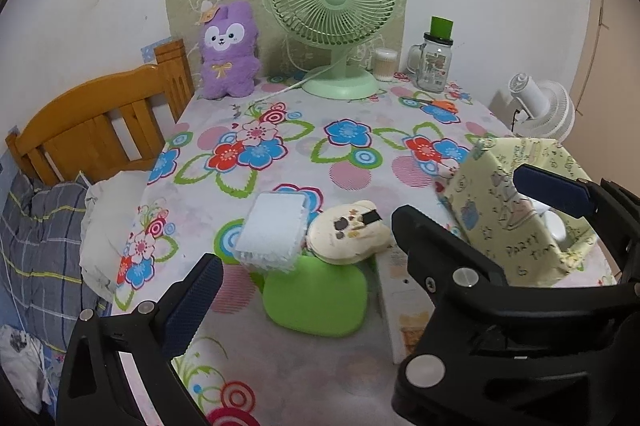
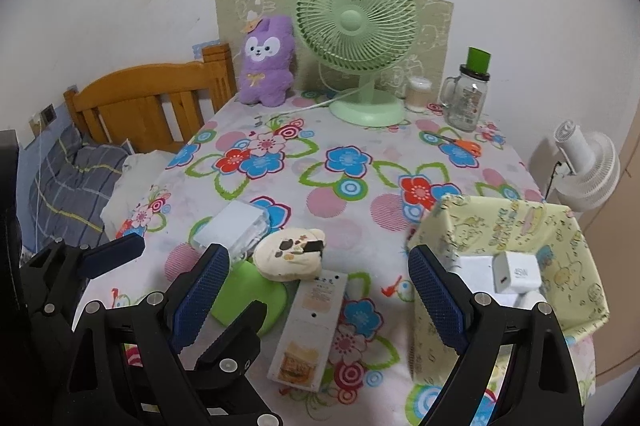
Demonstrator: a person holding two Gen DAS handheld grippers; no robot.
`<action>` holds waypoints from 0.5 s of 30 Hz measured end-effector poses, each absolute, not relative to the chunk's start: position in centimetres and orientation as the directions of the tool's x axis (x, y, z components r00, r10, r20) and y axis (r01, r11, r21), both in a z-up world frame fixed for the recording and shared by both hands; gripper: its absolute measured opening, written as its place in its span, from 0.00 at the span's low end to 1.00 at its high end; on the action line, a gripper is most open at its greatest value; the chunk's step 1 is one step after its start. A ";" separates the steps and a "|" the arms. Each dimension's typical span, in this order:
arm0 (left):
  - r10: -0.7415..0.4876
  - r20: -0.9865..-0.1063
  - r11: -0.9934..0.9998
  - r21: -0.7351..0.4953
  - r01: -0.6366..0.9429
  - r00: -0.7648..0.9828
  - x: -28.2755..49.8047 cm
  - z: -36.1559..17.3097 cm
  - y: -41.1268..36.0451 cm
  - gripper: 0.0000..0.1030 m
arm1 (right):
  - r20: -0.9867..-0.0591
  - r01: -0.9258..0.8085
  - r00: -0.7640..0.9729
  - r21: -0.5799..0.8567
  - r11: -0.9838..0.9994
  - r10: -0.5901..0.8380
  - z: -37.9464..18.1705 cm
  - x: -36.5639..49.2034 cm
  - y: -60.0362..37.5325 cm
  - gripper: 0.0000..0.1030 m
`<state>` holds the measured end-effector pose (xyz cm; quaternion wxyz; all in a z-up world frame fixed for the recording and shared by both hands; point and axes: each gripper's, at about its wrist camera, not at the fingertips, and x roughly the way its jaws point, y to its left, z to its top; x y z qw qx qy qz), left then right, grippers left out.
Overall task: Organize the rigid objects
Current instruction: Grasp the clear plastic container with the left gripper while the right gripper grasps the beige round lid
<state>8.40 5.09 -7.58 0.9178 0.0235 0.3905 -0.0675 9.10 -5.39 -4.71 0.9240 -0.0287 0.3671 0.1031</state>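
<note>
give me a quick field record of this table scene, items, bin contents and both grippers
surface: floral tablecloth
bin: yellow fabric bin, near right, holds a white charger
loose items: white box, bear-shaped cream case, green pad partly under the case, long white box
back row: purple plush, green fan, glass jar
left gripper: open, holding nothing, above the loose items
right gripper: open, holding nothing, near the bin
</note>
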 end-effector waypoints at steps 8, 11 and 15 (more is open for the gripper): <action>-0.091 -0.740 0.990 0.002 0.138 0.666 10.3 -9.2 6.4 0.98 | -0.716 -0.233 0.673 0.030 0.972 0.184 -6.3 11.5 -3.9 0.90; -0.088 -0.749 0.989 0.012 0.146 0.657 11.1 -9.8 6.8 0.98 | -0.719 -0.234 0.672 0.020 0.972 0.176 -6.8 12.0 -3.6 0.90; -0.088 -0.764 0.988 0.017 0.155 0.639 12.2 -10.7 7.0 0.98 | -0.737 -0.227 0.652 0.032 0.973 0.176 -7.8 13.0 -3.5 0.90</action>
